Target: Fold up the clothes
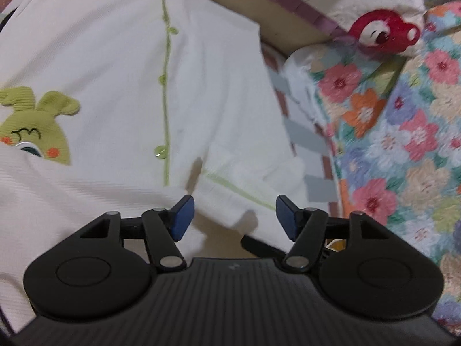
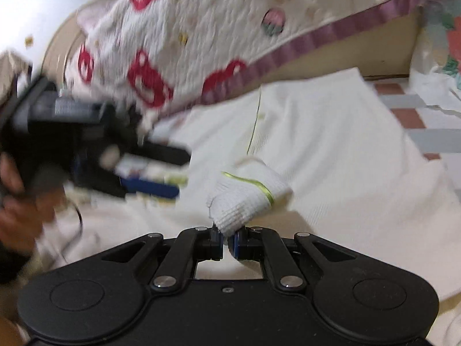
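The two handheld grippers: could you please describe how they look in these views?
Both the left gripper and the right gripper are matte black plastic, with round-lobed bodies, ribbed centre panels, silver pivot pins on jointed linkage arms, and blue fingertip pads. No sleeve is clearly visible.

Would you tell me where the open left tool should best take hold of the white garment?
Probably the sleeve cuff, which lies between the left tool's open pads. Its green-trimmed hem forms a thin, free edge, so come from the cuff's open end, one pad above and one below.
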Available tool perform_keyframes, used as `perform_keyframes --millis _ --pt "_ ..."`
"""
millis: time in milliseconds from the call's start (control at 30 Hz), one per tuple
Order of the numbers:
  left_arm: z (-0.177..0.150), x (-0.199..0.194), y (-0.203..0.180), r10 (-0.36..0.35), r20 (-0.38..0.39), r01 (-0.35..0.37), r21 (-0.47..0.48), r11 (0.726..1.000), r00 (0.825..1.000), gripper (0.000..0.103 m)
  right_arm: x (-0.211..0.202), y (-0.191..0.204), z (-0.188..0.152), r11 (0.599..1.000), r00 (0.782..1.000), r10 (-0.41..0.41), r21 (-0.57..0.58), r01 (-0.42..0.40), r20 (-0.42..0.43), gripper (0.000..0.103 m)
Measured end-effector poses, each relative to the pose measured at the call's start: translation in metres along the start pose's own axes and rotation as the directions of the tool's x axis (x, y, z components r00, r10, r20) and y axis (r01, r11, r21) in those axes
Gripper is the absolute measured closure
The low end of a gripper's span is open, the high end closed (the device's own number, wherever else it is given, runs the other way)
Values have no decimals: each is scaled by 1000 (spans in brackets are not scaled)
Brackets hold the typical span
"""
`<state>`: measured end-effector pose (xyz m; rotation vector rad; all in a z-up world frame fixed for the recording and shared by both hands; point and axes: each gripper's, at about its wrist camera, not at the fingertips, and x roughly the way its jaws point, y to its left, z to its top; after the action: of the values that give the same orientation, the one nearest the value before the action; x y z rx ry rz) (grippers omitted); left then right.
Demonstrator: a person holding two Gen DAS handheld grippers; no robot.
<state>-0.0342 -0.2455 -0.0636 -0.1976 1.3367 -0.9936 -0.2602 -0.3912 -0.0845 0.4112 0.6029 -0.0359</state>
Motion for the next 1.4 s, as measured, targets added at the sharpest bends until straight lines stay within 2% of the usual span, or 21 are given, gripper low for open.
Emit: perform_keyframes --millis 100,167,267,400,500,567,667,767,800,833,867,900,933,1000,1067,1133,1233,1300,1400 --pt "-2 13 2 22 -22 -23 -50 998 1000 40 1 17 -14 995 999 -45 -95 45 -3 95" --pt "-4 19 6 28 5 -27 -110 994 1000 41 1 24 -15 988 997 -71 -136 72 13 95" --pt "-7 29 3 -14 -14 12 -117 993 1000 40 1 31 -12 972 993 -115 -200 120 35 95" --pt "-16 41 -1 -58 -68 48 -133 990 996 38 -5 29 -10 975 992 -114 -186 121 48 95" --pt "-18 49 1 -68 -76 55 -164 985 995 35 -6 25 -11 986 996 -76 -143 83 49 95" --pt "-20 52 2 -59 -79 45 -176 983 995 34 -5 23 -12 991 997 -50 -119 57 57 95" --pt "-22 54 2 -33 -74 18 -188 982 997 20 -7 19 -14 992 996 -39 -114 49 85 95" --pt "-24 58 -1 -28 -82 12 -189 982 996 20 -8 19 -15 991 994 -48 -122 60 97 95" --pt "-25 59 -1 -36 -82 21 -185 983 996 25 -7 19 -15 991 994 -49 -118 60 95 95" --pt "-25 58 -2 -47 -76 33 -180 983 996 35 -7 19 -15 992 995 -49 -113 59 89 95" --pt "-26 53 0 -66 -54 54 -194 980 996 65 -6 20 -15 992 995 -49 -109 58 84 95" --pt "-26 48 1 -84 -32 76 -205 976 996 79 -7 22 -14 991 996 -50 -119 59 74 95" --pt "-26 41 0 -98 -10 94 -196 976 995 83 -7 25 -13 990 997 -51 -130 59 65 95" --pt "-26 27 -10 -56 38 59 -104 993 998 85 -10 34 -13 977 994 -63 -199 78 84 95" --pt "-26 15 -28 28 89 -32 36 999 996 85 -11 42 -13 958 992 -82 -266 105 96 95" --pt "-28 3 -45 122 172 -152 176 973 977 85 -4 49 -16 920 984 -153 -351 174 87 96" --pt "-32 -10 -58 221 277 -302 299 905 935 85 3 49 -23 850 956 -287 -445 280 54 96" --pt "-30 -14 -52 235 269 -313 300 901 934 85 2 43 -26 811 931 -362 -479 336 40 96" --pt "-24 -12 -37 213 209 -262 241 934 954 85 -13 13 -25 777 877 -480 -454 437 22 95"
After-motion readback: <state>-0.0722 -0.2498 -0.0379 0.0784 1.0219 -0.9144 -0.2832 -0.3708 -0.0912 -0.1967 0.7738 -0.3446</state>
